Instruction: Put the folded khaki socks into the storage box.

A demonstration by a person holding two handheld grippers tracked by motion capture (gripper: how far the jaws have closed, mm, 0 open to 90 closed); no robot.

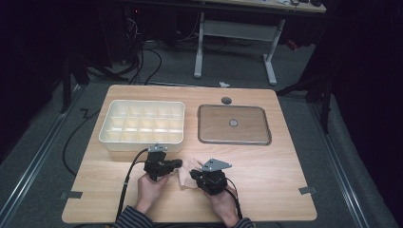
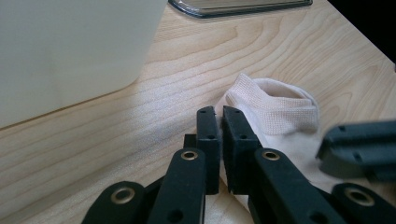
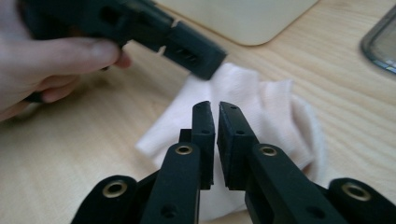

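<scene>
**Two grippers meet over a small sock**

A pale ankle sock (image 2: pixel 273 109) lies crumpled on the wooden table (image 1: pixel 266 166), near the front edge, just in front of the white compartment tray (image 1: pixel 141 122). The left gripper (image 2: pixel 218 114) and right gripper (image 3: pixel 214 109) hover over it, each with jaws pressed nearly together and pinching nothing. To handle it well, I'd spread one pair first, then bite the ribbed cuff. The lidded metal tray (image 1: pixel 234 124) sits well apart.
</scene>
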